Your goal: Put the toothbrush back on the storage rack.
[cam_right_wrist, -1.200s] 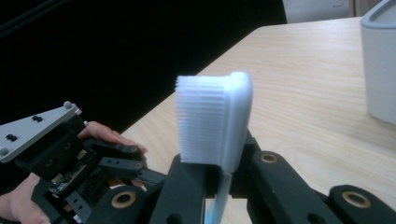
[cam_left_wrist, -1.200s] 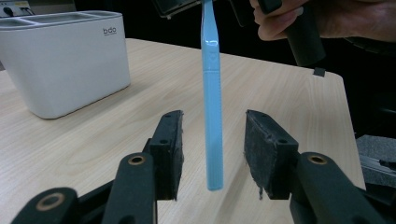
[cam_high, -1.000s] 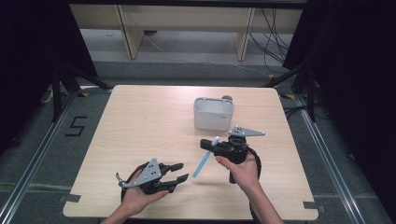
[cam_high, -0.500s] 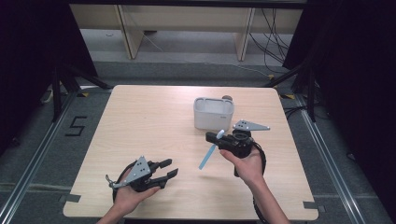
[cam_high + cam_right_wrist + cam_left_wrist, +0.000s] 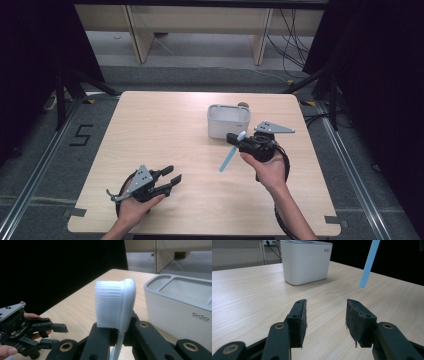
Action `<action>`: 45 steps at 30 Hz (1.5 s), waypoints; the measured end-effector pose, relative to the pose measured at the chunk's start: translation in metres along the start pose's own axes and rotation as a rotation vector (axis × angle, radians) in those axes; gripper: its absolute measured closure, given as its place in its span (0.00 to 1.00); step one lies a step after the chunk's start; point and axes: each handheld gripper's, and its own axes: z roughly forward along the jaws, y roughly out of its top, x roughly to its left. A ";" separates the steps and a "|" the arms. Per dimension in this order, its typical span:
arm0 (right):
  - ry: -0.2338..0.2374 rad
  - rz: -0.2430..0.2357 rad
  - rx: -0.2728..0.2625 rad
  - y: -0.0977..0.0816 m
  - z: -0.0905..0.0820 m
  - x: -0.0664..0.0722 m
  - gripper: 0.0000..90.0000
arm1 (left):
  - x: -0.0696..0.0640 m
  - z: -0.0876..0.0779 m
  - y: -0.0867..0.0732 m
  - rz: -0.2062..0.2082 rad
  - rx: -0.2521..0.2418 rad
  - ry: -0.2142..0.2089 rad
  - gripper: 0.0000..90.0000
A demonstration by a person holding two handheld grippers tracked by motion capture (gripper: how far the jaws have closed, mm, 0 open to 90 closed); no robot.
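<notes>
jaws: left gripper [image 5: 170,180] apart, right gripper [image 5: 235,137] clamped on toothbrush [image 5: 230,154] | wooden table [image 5: 165,130] | dark room

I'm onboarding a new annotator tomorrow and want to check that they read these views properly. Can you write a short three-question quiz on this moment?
1. True or false: the left gripper is closed on the toothbrush.
2. Which end of the toothbrush sits between the right gripper's jaws? A) the neck, just below the bristle head B) the tip of the handle C) neither, it lies on the table
3. Fill in: the white holder stands on the table and its top has several ____.

Key: 1 false, its jaws are apart with nothing between them. 2 A, with the blue handle hanging down. 3 compartments.
</notes>
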 end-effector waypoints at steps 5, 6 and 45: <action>-0.028 0.000 0.008 0.006 -0.002 -0.003 0.97 | 0.003 -0.001 -0.002 0.002 0.009 0.026 0.56; -0.038 -0.016 -0.003 0.007 -0.002 -0.005 0.97 | 0.003 -0.001 -0.003 0.002 0.010 0.027 0.56; -0.270 -0.117 -0.095 0.066 0.004 -0.031 0.97 | 0.003 -0.001 -0.003 0.024 0.006 0.049 0.54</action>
